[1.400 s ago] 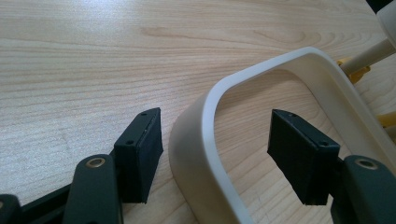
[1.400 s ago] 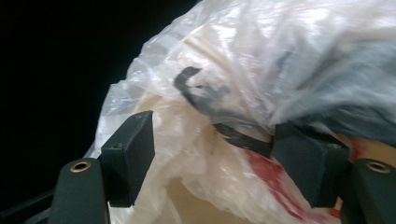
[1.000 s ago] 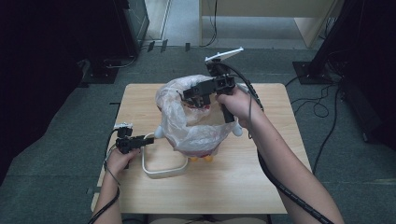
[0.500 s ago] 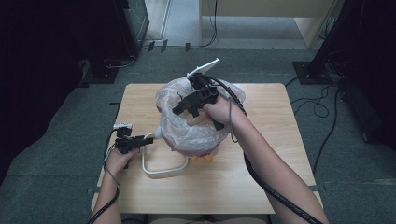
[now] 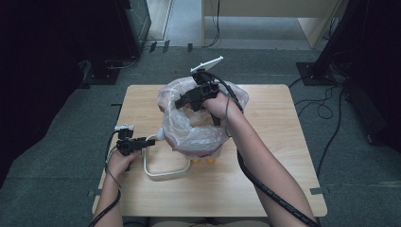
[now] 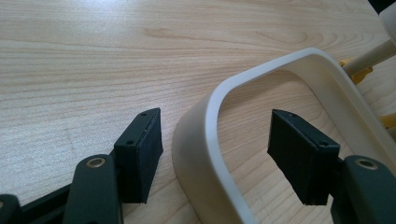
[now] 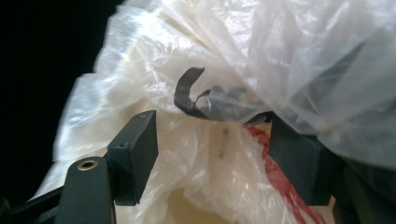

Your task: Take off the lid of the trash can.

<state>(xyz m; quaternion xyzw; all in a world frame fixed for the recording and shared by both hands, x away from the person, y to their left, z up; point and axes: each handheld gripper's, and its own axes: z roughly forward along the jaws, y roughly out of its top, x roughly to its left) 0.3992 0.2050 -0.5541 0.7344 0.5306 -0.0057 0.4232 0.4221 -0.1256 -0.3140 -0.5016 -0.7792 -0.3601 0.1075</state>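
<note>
Plastic bag (image 5: 189, 132) (translucent) covers cream container (image 5: 163, 163).

Lowering over the clear plastic bag (image 5: 189, 127), the right gripper (image 5: 182, 101) dropping from above the bag's top edge down onto its crumpled upper folds. Swinging leftward at the same time, jaws now pointing toward the bag's left shoulder instead of hovering off its far rim. Jaws working, just closing a little and easing apart again, film bunching between the pads (image 7: 135, 149) without being pinched. Bag crumpling under that gripper, its top sinking and folding inward beside the black strip (image 7: 187, 93).
</note>
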